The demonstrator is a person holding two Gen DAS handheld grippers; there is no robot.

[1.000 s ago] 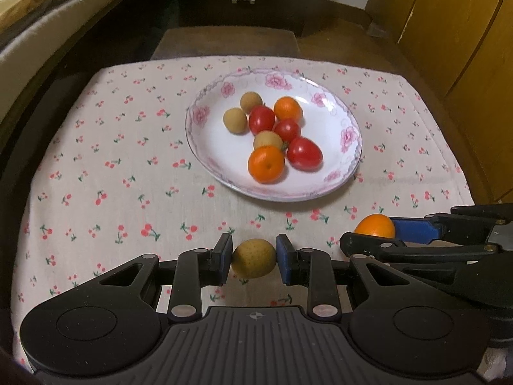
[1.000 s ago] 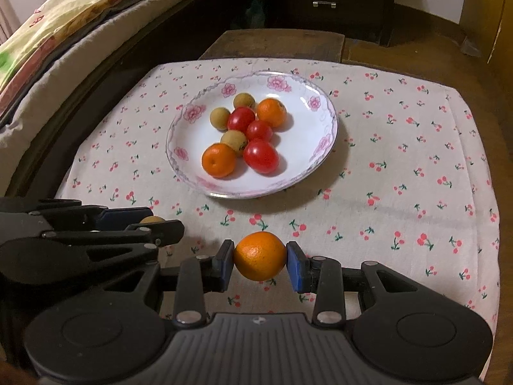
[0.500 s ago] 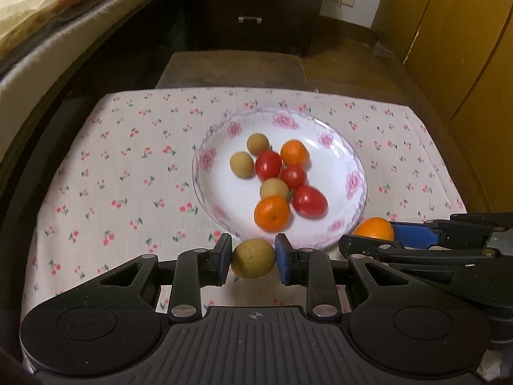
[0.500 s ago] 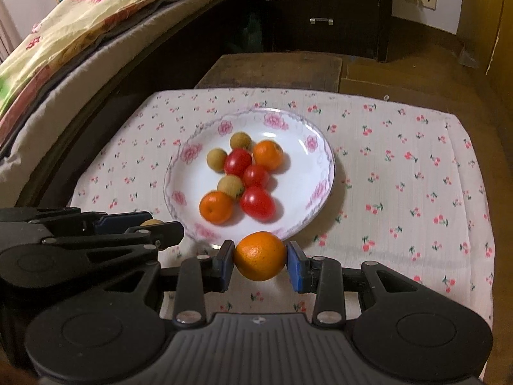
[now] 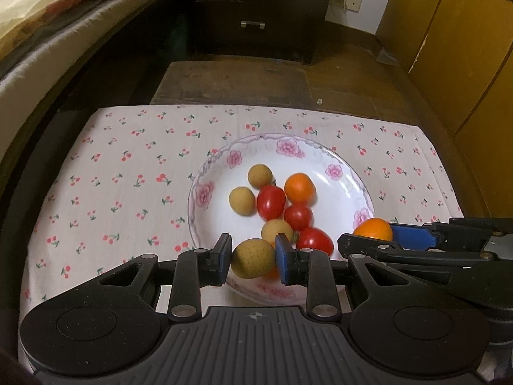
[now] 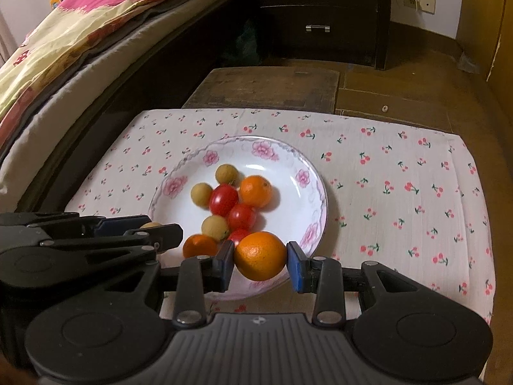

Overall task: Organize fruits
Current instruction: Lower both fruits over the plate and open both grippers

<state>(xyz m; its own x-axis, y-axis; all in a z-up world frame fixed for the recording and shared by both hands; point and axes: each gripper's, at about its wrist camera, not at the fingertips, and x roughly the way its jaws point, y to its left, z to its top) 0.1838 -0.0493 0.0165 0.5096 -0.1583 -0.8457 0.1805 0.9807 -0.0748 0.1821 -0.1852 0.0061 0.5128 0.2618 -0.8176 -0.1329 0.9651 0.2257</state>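
Note:
My left gripper [image 5: 253, 258] is shut on a tan longan [image 5: 253, 258], held over the near rim of a white flowered plate [image 5: 205, 189]. My right gripper [image 6: 260, 256] is shut on a small orange [image 6: 260, 255], also over the plate's [image 6: 315, 192] near rim. On the plate lie several fruits: red tomatoes [image 5: 271, 202], longans [image 5: 242, 201] and oranges [image 5: 299, 187]. From the left wrist view, the right gripper [image 5: 373, 229] with its orange shows at the right. In the right wrist view, the left gripper [image 6: 150, 226] comes in from the left.
The plate sits on a cherry-print cloth [image 5: 121, 179] over a low table. A bed with a colourful quilt [image 6: 80, 32] runs along the left. A dark drawer chest [image 6: 320, 12] stands behind, wooden cabinets [image 5: 465, 48] at the right.
Both grippers moved forward with their fruit, from above the cloth in front of the plate to above the plate's near rim. Grips unchanged.

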